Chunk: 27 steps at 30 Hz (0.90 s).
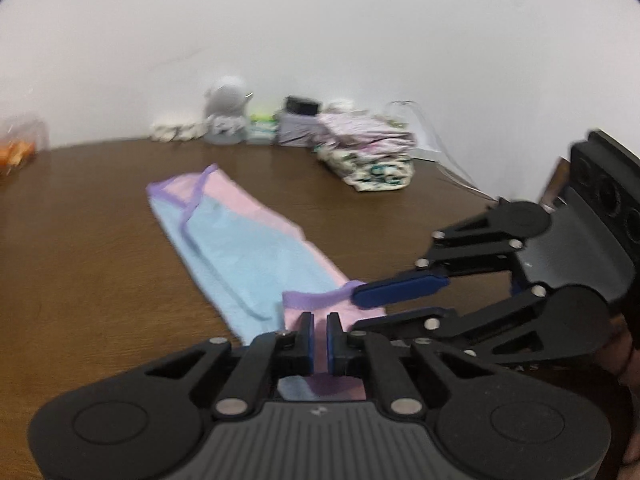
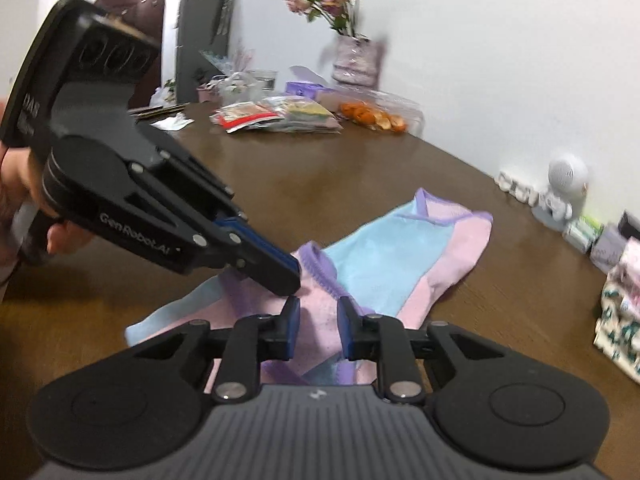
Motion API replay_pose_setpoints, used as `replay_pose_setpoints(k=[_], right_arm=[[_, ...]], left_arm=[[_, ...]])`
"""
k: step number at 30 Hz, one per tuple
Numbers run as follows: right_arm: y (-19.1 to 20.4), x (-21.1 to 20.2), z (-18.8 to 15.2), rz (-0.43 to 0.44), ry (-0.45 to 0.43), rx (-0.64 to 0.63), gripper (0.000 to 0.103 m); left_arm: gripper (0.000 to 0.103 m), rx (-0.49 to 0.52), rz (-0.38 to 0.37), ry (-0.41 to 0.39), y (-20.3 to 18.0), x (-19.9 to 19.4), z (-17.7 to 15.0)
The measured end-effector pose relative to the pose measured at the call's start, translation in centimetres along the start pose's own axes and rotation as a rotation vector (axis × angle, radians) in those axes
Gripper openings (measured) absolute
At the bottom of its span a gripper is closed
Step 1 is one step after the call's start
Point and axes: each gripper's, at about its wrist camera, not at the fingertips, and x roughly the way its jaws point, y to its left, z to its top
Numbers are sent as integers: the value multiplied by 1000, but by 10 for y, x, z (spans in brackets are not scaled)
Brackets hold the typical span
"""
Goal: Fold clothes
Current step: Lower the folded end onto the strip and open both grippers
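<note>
garment (image 1: 248,248) flat on surface (image 1: 80,240), fold barely begun | left gripper (image 1: 319,320) clenched on hem | right gripper (image 2: 318,308) grasping hem | folded stack (image 1: 372,152) done

Black gripper (image 1: 319,336), blue pads (image 1: 400,290)

Brown table (image 1: 80,240) — garment (image 1: 240,248), clutter.

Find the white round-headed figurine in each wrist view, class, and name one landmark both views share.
Left wrist: the figurine stands at the table's far edge by the wall, above centre, slightly left.
Right wrist: the figurine stands at the right, by the wall, beyond the garment.
Shared landmark: the pink and blue garment lying on the table.
</note>
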Motion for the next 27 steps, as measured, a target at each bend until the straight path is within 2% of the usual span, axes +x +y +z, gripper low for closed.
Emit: replay_pose_setpoints(k=[4,9,11,13,14,15,17,18,19,21,23,27], right_arm=[[-7,13,-8,29,21,41,20],[-12,15,-8,51,30,68,21],[-13,0,-6,46,-10,80,22],[-14,-16,-4,42,-51,93,28],[-14,-24,-3,39,-70,97,35],[-13,-35,-3,28,-86,87,37],[-9,-44,-4,30,-76,79,37],[-4,-46,-7,39,-62,67,37],[1,-48,-9,47,-47,55,37],[11,-46,-15,64,-16,31,30],[19,-40,-21,79,3,18,26],[26,-27,-33,78,44,14,25]], left_arm=[[5,-55,5,25,11,10,-7],[8,-76,-6,21,15,9,-7],[21,-75,-12,-10,13,-2,-4],[57,-57,-21,-61,8,-21,-3],[63,-47,-26,-85,5,-30,-2],[66,-29,-34,-102,1,-39,-3],[63,6,-55,-115,-8,-52,-6],[53,26,-60,-112,-14,-56,-9],[33,51,-71,-103,-20,-58,-13],[12,73,-95,-71,-27,-56,-21],[12,84,-110,-37,-32,-51,-30],[12,86,-52,14,-31,-37,-43]])
